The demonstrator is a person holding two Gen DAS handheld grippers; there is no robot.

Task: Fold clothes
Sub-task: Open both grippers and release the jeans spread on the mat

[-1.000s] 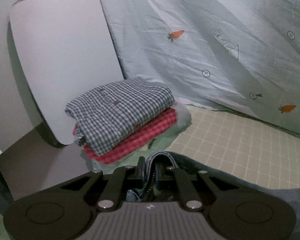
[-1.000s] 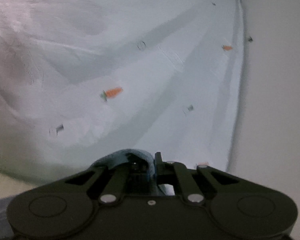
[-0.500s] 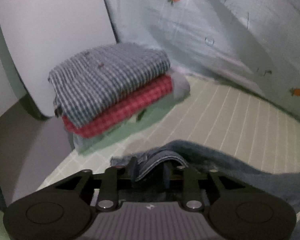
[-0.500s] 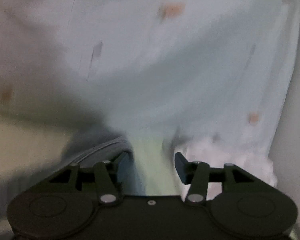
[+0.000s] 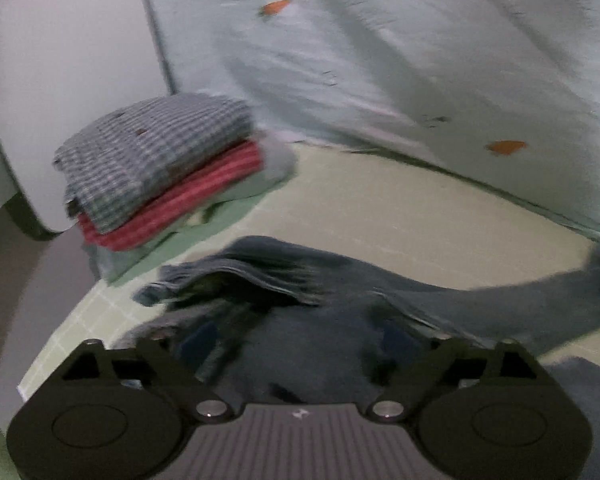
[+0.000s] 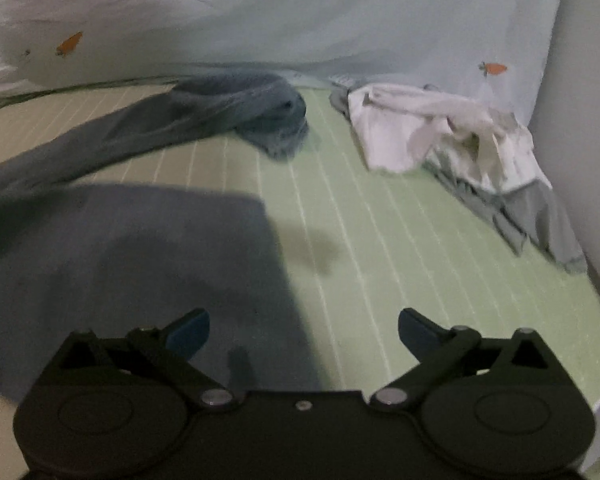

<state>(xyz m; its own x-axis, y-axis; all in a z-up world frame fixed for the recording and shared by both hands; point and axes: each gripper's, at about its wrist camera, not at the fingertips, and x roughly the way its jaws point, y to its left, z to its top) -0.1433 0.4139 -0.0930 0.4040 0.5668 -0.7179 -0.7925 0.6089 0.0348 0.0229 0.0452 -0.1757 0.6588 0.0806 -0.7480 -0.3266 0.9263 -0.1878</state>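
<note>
A pair of blue-grey jeans point(image 5: 308, 304) lies spread on the green striped sheet, waistband bunched just ahead of my left gripper point(image 5: 296, 336). The left jaws stand wide apart with denim lying between them, gripping nothing. In the right wrist view the jeans point(image 6: 140, 248) cover the left half, one leg running back to a bunched cuff point(image 6: 272, 116). My right gripper point(image 6: 302, 330) is open and empty, low over the jeans' right edge.
A stack of folded clothes point(image 5: 160, 164), blue check on red check, sits at the left by a white board point(image 5: 60, 72). A crumpled white and grey pile point(image 6: 452, 140) lies at the back right. A carrot-print quilt point(image 6: 300, 20) bounds the back.
Both grippers have let go of the jeans and opened wide. The jeans have dropped onto the sheet. Both cameras have tilted down toward the bed.
</note>
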